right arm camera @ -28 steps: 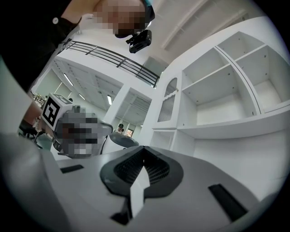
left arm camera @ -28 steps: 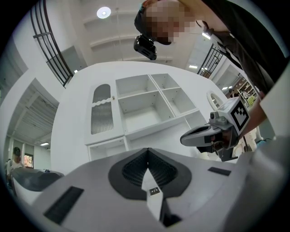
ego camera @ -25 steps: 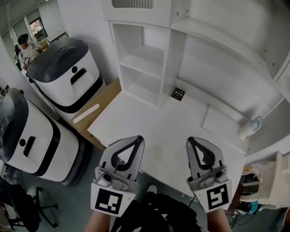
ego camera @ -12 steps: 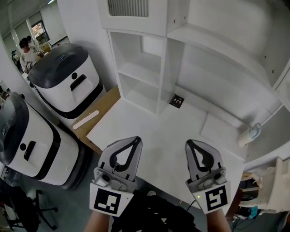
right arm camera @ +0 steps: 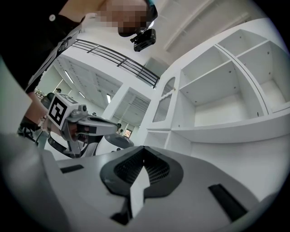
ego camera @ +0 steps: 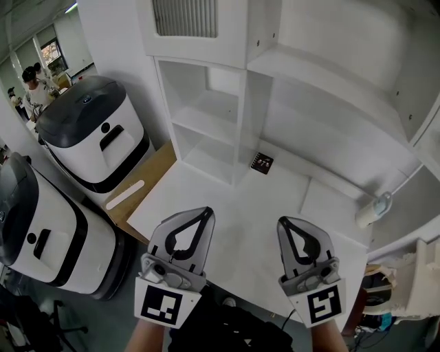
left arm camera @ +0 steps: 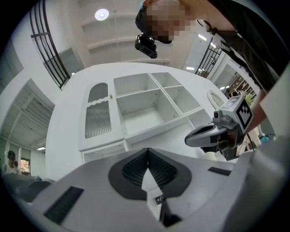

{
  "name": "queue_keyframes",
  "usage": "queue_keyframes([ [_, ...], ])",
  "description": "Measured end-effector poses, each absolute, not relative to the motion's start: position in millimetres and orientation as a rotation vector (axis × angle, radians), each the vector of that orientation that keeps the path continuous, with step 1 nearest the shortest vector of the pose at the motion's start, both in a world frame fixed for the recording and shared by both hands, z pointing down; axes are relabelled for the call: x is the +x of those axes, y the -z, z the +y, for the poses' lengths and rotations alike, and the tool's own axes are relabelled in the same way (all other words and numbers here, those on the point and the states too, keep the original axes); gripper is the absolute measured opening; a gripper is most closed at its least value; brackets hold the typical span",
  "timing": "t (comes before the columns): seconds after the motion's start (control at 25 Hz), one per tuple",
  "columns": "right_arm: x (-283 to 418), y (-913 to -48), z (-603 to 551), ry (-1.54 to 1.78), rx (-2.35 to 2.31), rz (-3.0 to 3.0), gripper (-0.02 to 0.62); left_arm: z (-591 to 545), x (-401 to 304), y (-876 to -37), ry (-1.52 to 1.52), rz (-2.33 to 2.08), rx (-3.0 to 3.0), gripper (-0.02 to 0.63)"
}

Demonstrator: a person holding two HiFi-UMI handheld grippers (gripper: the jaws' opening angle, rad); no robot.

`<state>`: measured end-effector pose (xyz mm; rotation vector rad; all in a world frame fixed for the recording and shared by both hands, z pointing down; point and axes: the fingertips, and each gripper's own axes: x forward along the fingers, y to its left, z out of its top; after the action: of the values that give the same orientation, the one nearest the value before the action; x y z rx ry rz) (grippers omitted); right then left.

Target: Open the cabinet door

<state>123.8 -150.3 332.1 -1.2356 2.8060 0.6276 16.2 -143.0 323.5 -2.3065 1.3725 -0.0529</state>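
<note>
Jaws of the left gripper (ego camera: pixel 203 212) are pressed together, with nothing held between them. Jaws of the right gripper (ego camera: pixel 286 221) are likewise closed tip to tip and empty. Both grippers are held side by side over the near edge of a white desk (ego camera: pixel 275 199), pointed toward a white shelf unit (ego camera: pixel 206 124). The cabinet door (ego camera: pixel 183 17), fitted with a slatted panel, is placed at the far upper left of the shelf unit, above the open shelves. It appears shut and is well apart from both grippers. A small knob (left arm camera: pixel 110 96) is seen at its right edge in the left gripper view. A small black square (ego camera: pixel 261 163) is laid on the desk near the shelf foot. Two white-and-black machines (ego camera: pixel 93 127) are parked left of the desk.
</note>
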Motion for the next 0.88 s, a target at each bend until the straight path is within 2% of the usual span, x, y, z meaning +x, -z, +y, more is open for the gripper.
queue_keyframes([
  [0.88, 87.8, -281.7, -216.1, -0.772, -1.337, 2.677, 0.000, -221.3, -7.2, -279.1, -0.060, 1.182, -2.320, -0.003],
])
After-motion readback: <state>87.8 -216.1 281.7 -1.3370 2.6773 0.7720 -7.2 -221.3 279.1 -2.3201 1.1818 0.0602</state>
